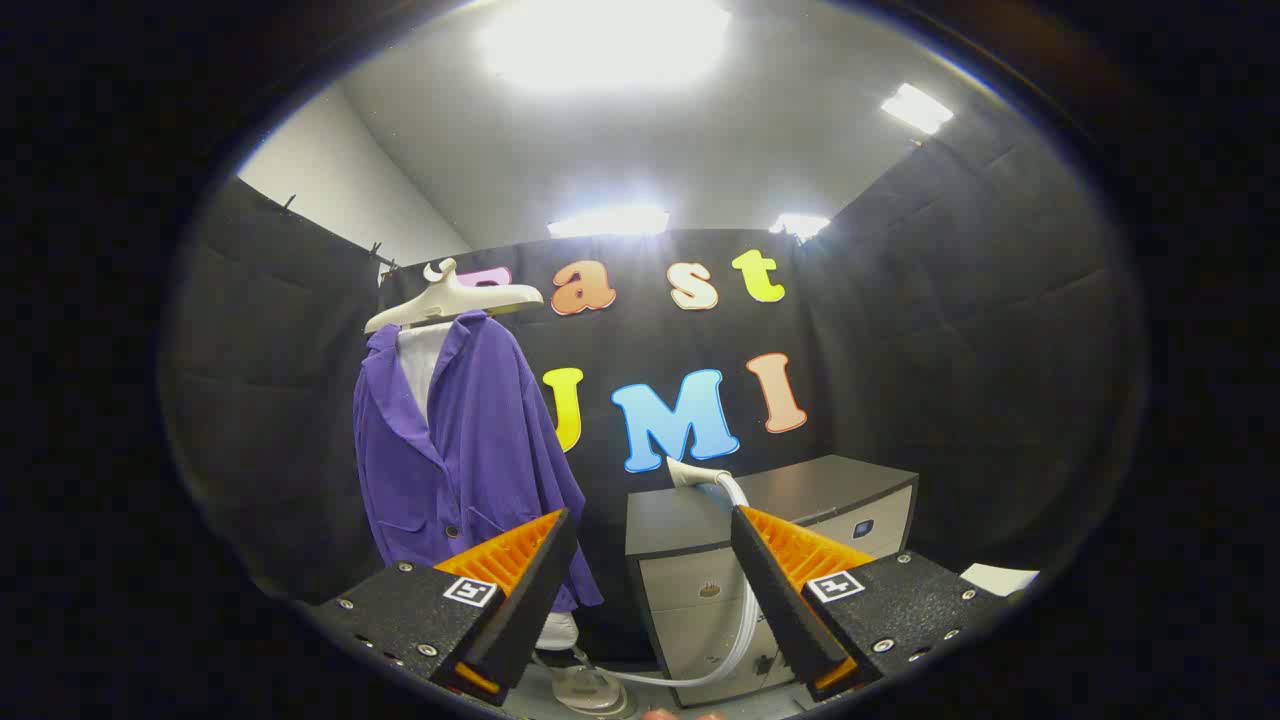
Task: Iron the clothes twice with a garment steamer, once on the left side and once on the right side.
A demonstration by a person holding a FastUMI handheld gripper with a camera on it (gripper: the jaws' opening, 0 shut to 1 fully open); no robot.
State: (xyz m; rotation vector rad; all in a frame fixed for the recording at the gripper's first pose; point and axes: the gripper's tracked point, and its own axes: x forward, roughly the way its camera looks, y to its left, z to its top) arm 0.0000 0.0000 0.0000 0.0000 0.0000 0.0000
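A purple jacket (pixel 460 450) hangs on a white hanger (pixel 452 298) against the booth's wall, beyond and a little left of my left finger. The garment steamer's white head (pixel 693 473) lies on top of a grey cabinet (pixel 700 560), just beyond the gap between my fingers. Its white hose (pixel 745 620) runs down the cabinet front to a white base (pixel 585 688) on the floor below the jacket. My gripper (pixel 650 520) is open with nothing between its fingers, and stands short of the steamer head.
The grey cabinet has drawers on its front and a dark top (pixel 830 480). A white sheet of paper (pixel 1000 577) lies to the right of my right finger. Black cloth walls close the booth on all sides.
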